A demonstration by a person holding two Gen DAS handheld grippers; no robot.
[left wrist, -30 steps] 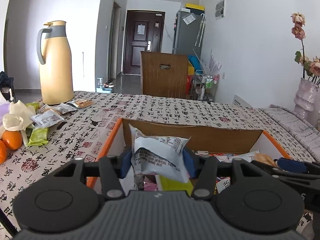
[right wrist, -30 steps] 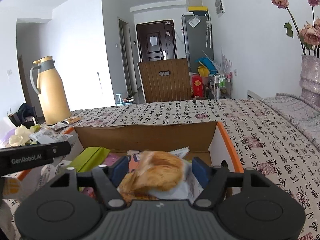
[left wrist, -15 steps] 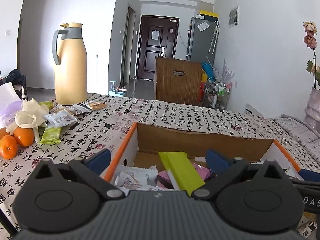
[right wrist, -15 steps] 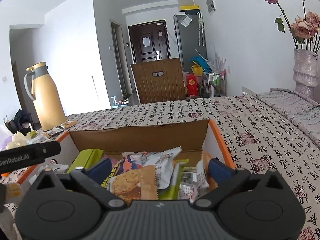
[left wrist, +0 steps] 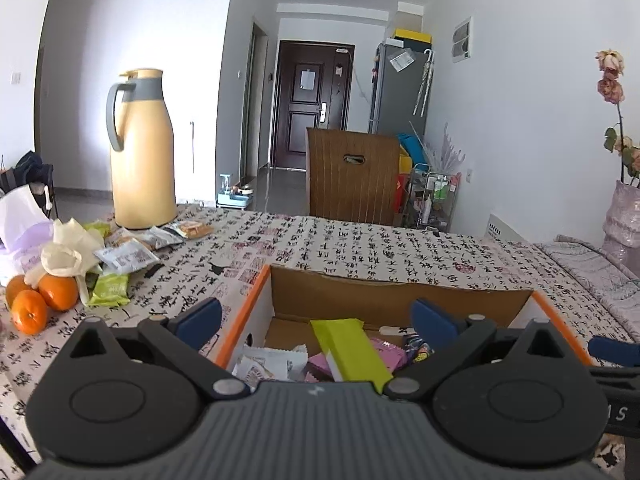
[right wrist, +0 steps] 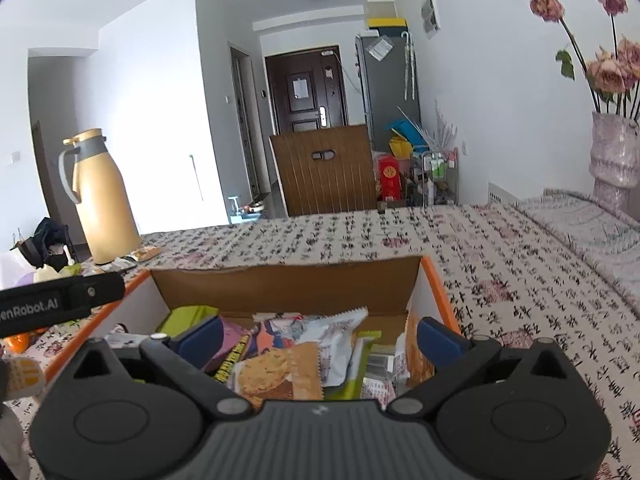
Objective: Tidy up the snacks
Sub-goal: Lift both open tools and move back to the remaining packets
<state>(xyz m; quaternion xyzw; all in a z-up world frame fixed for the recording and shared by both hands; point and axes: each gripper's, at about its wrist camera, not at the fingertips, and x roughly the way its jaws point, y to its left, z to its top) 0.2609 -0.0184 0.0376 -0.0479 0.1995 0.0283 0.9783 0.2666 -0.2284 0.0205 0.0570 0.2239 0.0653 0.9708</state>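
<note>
An orange-rimmed cardboard box (left wrist: 400, 292) sits on the patterned tablecloth and holds several snack packets, among them a lime-green one (left wrist: 348, 348) and a white one (left wrist: 272, 362). My left gripper (left wrist: 316, 318) is open and empty above the box's left part. In the right wrist view the box (right wrist: 288, 288) holds a cookie packet (right wrist: 280, 372) and a white packet (right wrist: 336, 340). My right gripper (right wrist: 320, 334) is open and empty above them. More snack packets (left wrist: 128, 256) lie on the table at the left.
A tall yellow thermos (left wrist: 140, 152) stands at the back left. Oranges (left wrist: 40, 300) and a white bag (left wrist: 68, 252) lie at the left edge. A vase with dried flowers (right wrist: 612, 152) stands at the right. A wooden chair back (left wrist: 352, 176) rises behind the table.
Both grippers opened and dropped their packets into the box: the left let go of the white packet, the right the cookie packet. Both have since pulled up and back a little.
</note>
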